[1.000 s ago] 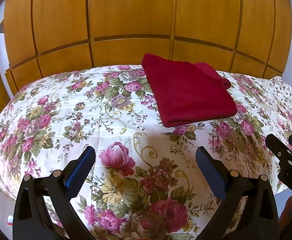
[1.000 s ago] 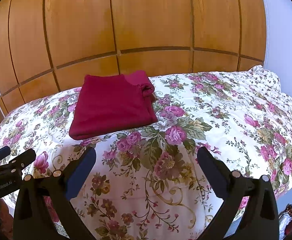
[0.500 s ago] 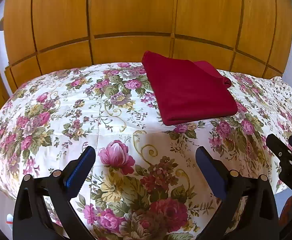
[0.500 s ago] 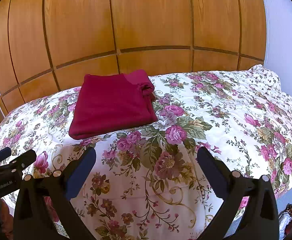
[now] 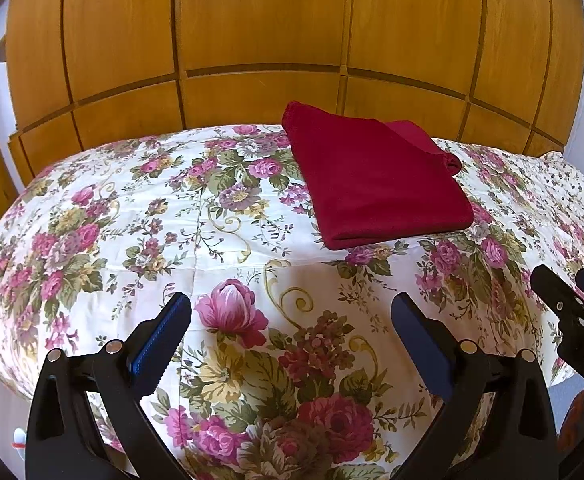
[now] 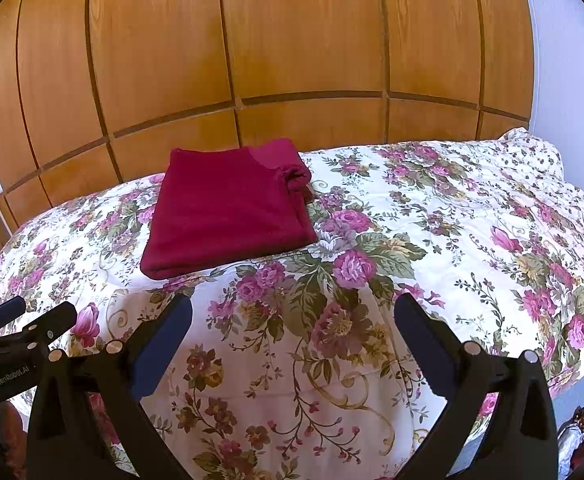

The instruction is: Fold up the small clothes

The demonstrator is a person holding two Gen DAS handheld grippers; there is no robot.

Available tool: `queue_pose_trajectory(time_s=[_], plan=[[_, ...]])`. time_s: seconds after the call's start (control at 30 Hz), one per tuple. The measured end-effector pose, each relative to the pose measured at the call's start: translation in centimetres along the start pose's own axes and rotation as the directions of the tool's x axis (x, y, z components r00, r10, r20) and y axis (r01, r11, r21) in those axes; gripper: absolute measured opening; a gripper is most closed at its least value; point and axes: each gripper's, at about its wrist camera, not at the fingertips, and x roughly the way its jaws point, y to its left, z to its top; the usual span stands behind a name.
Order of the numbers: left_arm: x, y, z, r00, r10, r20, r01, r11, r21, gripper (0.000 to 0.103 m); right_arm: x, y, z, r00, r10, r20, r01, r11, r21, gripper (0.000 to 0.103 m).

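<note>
A dark red garment (image 5: pixel 376 180) lies folded into a neat rectangle on the floral bedspread (image 5: pixel 171 240), toward the far side of the bed; it also shows in the right wrist view (image 6: pixel 227 208). My left gripper (image 5: pixel 292 320) is open and empty, held above the near part of the bed, well short of the garment. My right gripper (image 6: pixel 292 320) is also open and empty, near the bed's front edge, with the garment ahead and to its left. Each gripper shows at the edge of the other's view.
A wooden panelled wardrobe (image 5: pixel 259 40) stands right behind the bed. A white wall (image 6: pixel 572 80) is on the right. The bedspread (image 6: pixel 472 240) stretches out to the right of the garment. The bed's front edge drops off just below the grippers.
Both grippers have shifted only slightly; the view has tilted up a little. The folded garment has not moved and both grippers stay open.
</note>
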Motion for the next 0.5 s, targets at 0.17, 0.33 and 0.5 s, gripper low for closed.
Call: queue_pose_trajectory(time_s=[0.17,0.33,0.5], plan=[[-0.04,-0.10,-0.02,1.000,0.000,0.000,0.000,1.000,0.002,0.099,-0.01,0.00,-0.01,1.000,-0.001,0.001,0.001,1.000,0.001,0.101],[-0.05,-0.17,-0.01,1.000,-0.003,-0.004,0.003,1.000,0.004,0.099,-0.03,0.05,0.04,1.000,0.003,0.001,-0.003,1.000,0.001,0.101],[-0.13,-0.29,-0.07,1.000,-0.005,-0.004,0.005,1.000,0.007,0.099,-0.01,0.02,0.14,1.000,0.006,-0.004,-0.006,1.000,0.001,0.101]])
